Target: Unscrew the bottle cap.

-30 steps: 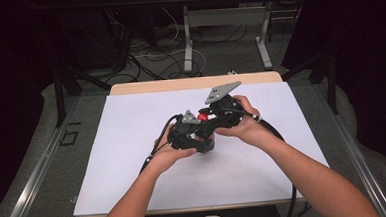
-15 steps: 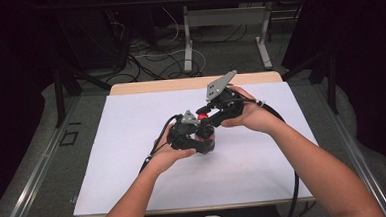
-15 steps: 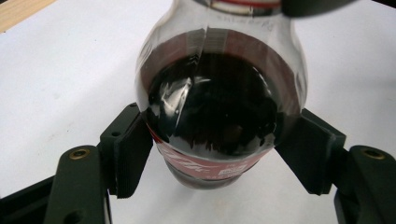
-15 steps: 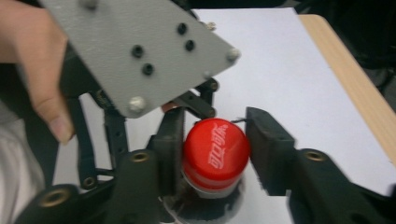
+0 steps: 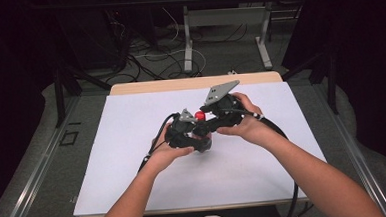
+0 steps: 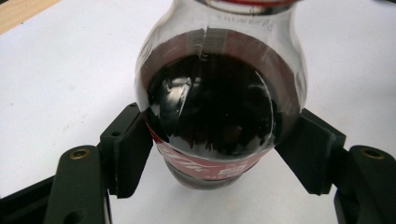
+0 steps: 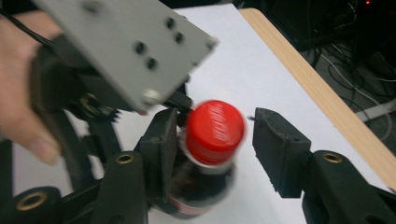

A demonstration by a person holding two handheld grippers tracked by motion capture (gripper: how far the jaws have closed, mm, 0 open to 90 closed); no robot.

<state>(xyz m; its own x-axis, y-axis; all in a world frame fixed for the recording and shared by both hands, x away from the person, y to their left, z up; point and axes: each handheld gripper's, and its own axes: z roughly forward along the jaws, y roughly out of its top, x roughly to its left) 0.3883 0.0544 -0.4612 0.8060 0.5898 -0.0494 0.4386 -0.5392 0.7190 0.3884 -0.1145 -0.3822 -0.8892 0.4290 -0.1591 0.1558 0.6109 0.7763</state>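
A small cola bottle (image 6: 217,116) with dark drink and a red label stands on the white table cover (image 5: 133,161). My left gripper (image 6: 217,156) is shut on its body, one pad pressing on each side. The bottle's red cap (image 7: 215,130) sits between the jaws of my right gripper (image 7: 219,137), which is open: the left pad is next to the cap and the right pad stands clear of it. From above, the red cap (image 5: 200,115) shows between the left gripper (image 5: 198,138) and the right gripper (image 5: 205,122), near the table's middle.
The other gripper's grey plate (image 7: 126,51) and the hand (image 7: 23,98) holding it are close on the left of the right gripper view. A wooden table edge (image 5: 194,83) runs along the back. Cables trail from both grippers toward the person.
The right hand has turned slightly about the bottle's cap, which now looks blurred. The left gripper holds the bottle in the same spot.
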